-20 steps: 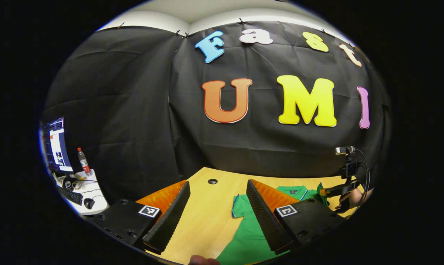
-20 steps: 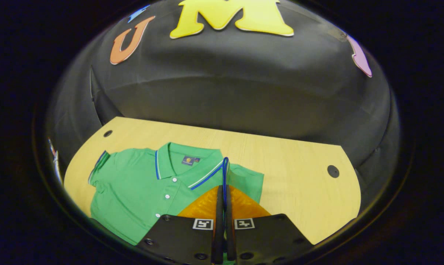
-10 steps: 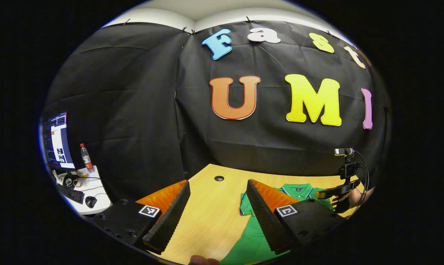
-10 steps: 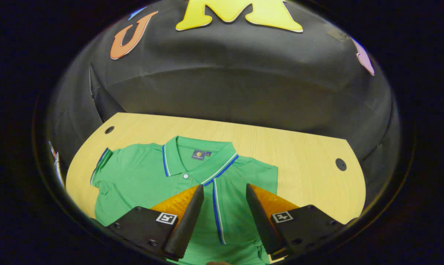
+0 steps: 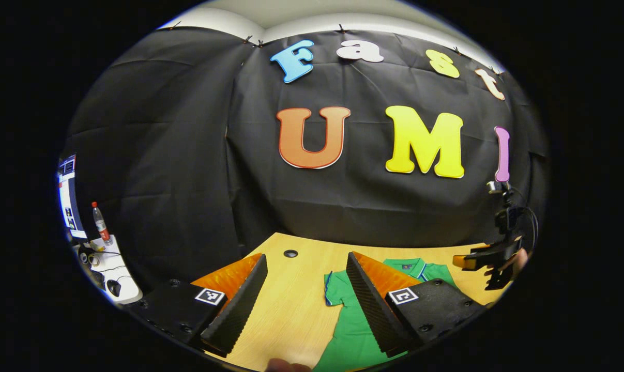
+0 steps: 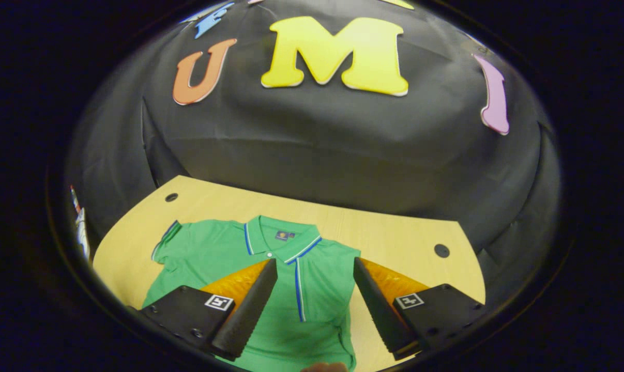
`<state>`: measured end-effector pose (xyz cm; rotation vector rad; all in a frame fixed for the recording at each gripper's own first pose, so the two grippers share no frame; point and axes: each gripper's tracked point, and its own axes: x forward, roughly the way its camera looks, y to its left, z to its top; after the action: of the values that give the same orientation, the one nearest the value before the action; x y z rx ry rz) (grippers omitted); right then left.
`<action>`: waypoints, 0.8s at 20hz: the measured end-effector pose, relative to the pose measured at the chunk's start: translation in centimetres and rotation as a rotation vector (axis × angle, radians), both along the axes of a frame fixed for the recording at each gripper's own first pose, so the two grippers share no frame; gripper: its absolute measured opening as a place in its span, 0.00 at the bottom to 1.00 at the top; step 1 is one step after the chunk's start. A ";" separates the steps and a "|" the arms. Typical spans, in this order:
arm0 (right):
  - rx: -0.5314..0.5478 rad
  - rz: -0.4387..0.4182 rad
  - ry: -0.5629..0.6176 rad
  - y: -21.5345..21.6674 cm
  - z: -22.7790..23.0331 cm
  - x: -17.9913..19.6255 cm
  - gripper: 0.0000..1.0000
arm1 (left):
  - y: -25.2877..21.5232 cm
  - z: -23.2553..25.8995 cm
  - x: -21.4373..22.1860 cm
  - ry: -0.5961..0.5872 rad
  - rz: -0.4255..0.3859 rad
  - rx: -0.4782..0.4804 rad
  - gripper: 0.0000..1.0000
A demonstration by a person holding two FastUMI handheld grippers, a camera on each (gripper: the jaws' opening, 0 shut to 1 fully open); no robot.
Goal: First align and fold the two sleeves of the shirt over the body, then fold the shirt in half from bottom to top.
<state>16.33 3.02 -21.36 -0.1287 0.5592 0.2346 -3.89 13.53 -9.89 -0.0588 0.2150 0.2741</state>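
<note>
Both sets of jaws stand wide apart, gripping nothing. My right gripper [image 6: 314,305] hangs above the green shirt [image 6: 270,268], which lies flat on the tabletop [image 6: 394,237], collar [image 6: 283,240] toward the black cloth wall. Right sleeve [image 6: 319,289] already folded over the body, its blue-and-white edge running down between my right jaws. Left sleeve [image 6: 167,243] still spread out to the side, its cuff near a round hole [image 6: 171,197] in the tabletop; a second hole [image 6: 441,250] sits well apart on the other side. My left gripper [image 5: 304,305] is off the shirt's left edge, over bare wood, with the spread sleeve just beside its right jaw. From there I see my right gripper farther off, held in a hand [image 5: 516,258]. Far left: a side desk [image 5: 112,268] with a bottle [image 5: 101,223] and a screen [image 5: 67,199].
</note>
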 end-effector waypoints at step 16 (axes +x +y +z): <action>0.107 -0.168 -0.214 -4.7 13.7 -16.2 0.94 | -1.4 -4.3 5.9 0.041 -0.218 -0.047 0.99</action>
<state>0.18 -1.66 -7.69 -0.0026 0.3412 0.0848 2.05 12.12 -14.21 -0.0752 0.2667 0.0529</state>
